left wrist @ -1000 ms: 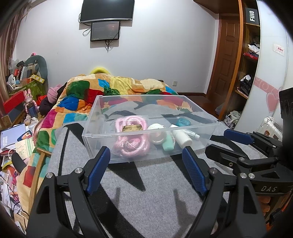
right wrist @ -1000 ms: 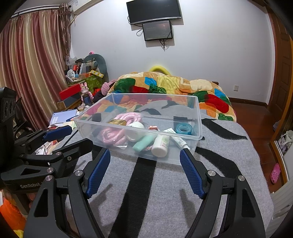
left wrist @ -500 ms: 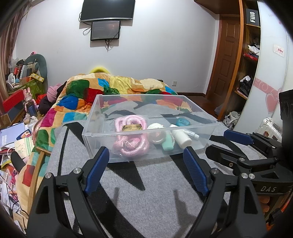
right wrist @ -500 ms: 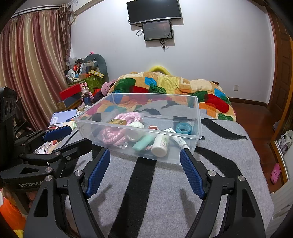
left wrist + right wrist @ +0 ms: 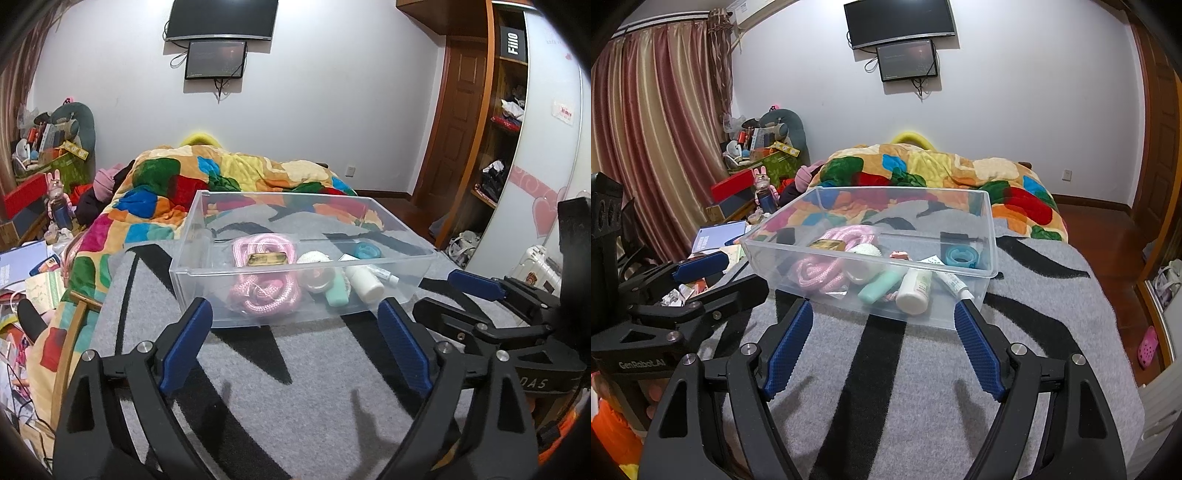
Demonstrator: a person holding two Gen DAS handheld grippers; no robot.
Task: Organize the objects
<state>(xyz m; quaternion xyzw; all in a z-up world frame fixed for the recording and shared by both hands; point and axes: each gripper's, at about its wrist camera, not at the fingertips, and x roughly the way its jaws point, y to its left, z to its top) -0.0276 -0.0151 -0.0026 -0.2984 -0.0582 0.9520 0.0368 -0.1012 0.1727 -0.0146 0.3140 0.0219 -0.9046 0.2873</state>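
Broadly, a fuzzy grey blanket with black stripes (image 5: 295, 398) covers the bed, and a patchwork quilt in bright colours (image 5: 923, 173) lies rumpled at its far end. On the blanket, toward its middle, sits a clear rectangular plastic bin (image 5: 255, 317) with smooth, thin walls and a rolled rim. Inside it, a coiled pink braided rope (image 5: 264, 291) fills the left part, with a small gold rectangular tin (image 5: 267, 258) resting on top. Beside the rope lie a round white knitted puff (image 5: 866, 251), a mint green plastic tube (image 5: 881, 286), a white cylindrical bottle (image 5: 916, 291), a thin white tube (image 5: 955, 284) and a blue ring of tape (image 5: 960, 255) near the right wall. The left gripper (image 5: 295, 339) and the right gripper (image 5: 882, 347) both hover just short of the bin's near wall, blue ribbed pads spread wide apart, holding nothing. Bare blanket stretches between the tongs and the bin, and to the right up to the bed's edge.
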